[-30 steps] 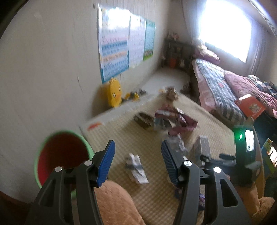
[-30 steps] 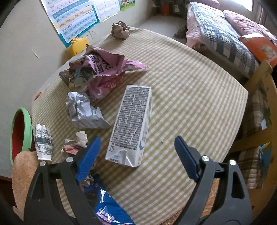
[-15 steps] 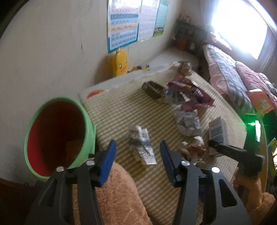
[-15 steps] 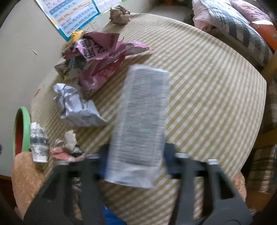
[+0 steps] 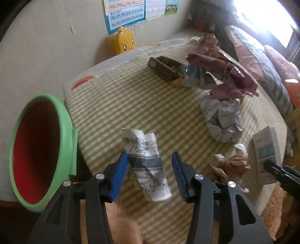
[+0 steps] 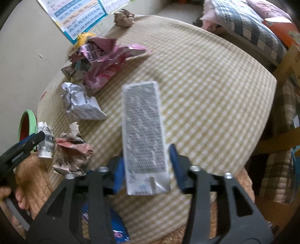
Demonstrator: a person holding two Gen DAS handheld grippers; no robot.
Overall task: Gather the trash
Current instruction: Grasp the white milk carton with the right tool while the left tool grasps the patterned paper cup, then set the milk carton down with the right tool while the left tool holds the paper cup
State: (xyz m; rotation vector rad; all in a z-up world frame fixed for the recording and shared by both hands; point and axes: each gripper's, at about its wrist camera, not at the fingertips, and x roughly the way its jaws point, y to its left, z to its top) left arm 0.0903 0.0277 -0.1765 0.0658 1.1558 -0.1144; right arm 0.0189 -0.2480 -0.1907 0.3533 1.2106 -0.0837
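While my left gripper (image 5: 150,173) sits spread around the crumpled paper cup (image 5: 147,165) beside the green bin (image 5: 68,131), my right gripper (image 6: 145,169) straddles the milk carton (image 6: 143,129), pads not quite touching it

Home bedroom, bed (image 5: 262,56) with plaid bedding, learning posters (image 5: 125,13) on wall, duck toy (image 5: 122,40)

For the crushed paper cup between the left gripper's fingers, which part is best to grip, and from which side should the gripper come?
Grip the crushed paper cup across its middle, at the dark band, coming along its length from the near, base end as the left gripper is now. It lies flat, long axis pointing away, so its narrow width fits between the open jaws. One blue pad already sits against its left side.
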